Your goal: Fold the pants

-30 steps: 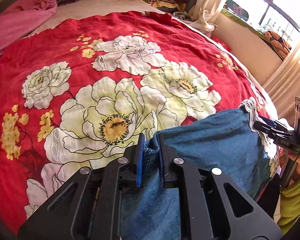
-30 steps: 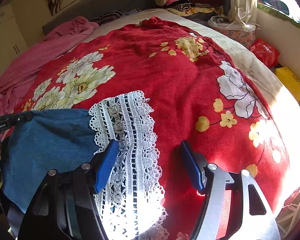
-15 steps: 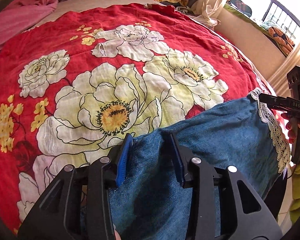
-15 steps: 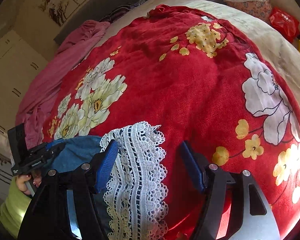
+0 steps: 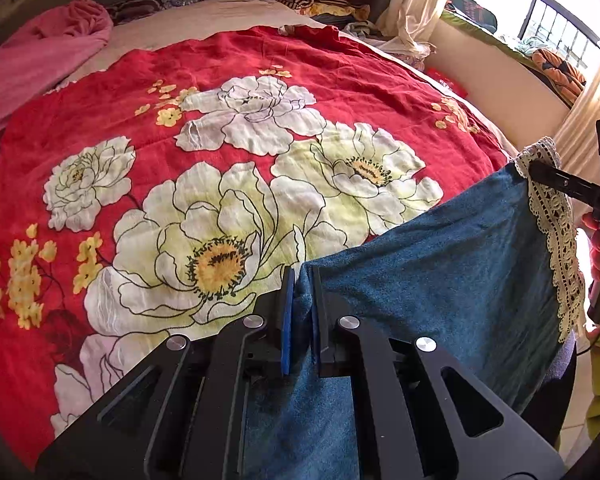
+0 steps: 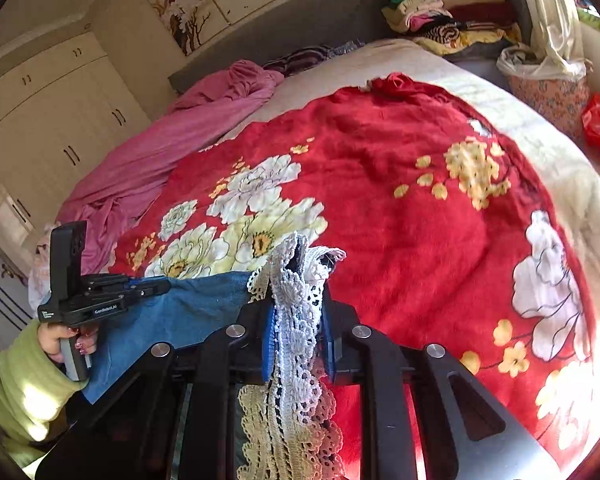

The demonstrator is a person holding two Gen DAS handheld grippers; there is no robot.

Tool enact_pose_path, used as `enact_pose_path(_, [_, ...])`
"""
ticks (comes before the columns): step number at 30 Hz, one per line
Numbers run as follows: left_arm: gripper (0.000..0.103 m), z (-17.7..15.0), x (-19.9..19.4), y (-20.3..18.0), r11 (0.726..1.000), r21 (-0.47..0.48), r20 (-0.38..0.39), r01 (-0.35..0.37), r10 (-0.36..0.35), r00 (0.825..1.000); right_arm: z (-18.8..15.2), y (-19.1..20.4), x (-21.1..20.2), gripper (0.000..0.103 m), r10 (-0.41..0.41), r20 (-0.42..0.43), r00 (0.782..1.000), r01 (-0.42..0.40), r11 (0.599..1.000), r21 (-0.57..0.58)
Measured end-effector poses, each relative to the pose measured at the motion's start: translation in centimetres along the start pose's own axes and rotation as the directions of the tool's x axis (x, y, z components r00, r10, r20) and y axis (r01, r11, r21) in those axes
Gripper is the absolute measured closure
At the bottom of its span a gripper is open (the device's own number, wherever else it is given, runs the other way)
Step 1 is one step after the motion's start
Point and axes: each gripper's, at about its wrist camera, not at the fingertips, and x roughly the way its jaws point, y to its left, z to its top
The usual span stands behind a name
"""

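The pants are blue denim (image 5: pixel 440 272) with a wide white lace hem (image 6: pixel 296 344), and they hang in the air over the near edge of the bed. My left gripper (image 5: pixel 300 276) is shut on the denim's upper edge. My right gripper (image 6: pixel 298 300) is closing, its blue pads pressing on the bunched lace hem. The denim (image 6: pixel 188 312) stretches taut between the two grippers. From the right wrist view the left gripper (image 6: pixel 156 286) shows at the left, held by a hand in a green sleeve (image 6: pixel 16 392). The right gripper (image 5: pixel 556 178) pokes in at the left view's right edge.
A red blanket with large white flowers (image 5: pixel 220 160) covers the bed. A pink blanket (image 6: pixel 172 148) lies bunched along its far left side. Folded clothes (image 6: pixel 440 12) are stacked at the head. White wardrobes (image 6: pixel 52 112) stand left; a window and curtain (image 5: pixel 540 20) are right.
The right jaws have closed on the lace hem and lifted it off the bed. The left jaws opened briefly, then shut again on the denim edge.
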Motion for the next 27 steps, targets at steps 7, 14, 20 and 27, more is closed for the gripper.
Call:
enact_pose_path(7, [0.102,0.6,2.1,0.3,0.998,-0.014,-0.006,-0.059,0.058,0.998,-0.2,-1.1,7.0,0.085,-0.202,-0.199,0.959,0.177,0.975,-0.134])
enact_pose_path(14, [0.1,-0.7,3.2,1.8,0.996,-0.052,-0.004,-0.074,0.074,0.997,-1.1,-3.3,7.5,0.064,-0.211,-0.203,0.956,0.203,0.977,-0.058])
enact_pose_path(20, [0.089,-1.2,0.6,2.0,0.995,-0.071,0.05,-0.069,0.072,0.996,-2.4,-2.5,-0.2,0.034,-0.303,-0.037,0.952,0.304,0.952,0.031])
enact_pose_path(27, [0.075,-4.4,-5.1,1.8,0.988,-0.149,0.171,-0.034,0.06,0.983,-8.7,-0.1,-6.7,0.033,-0.211,0.026,0.977,0.204,0.966,0.161])
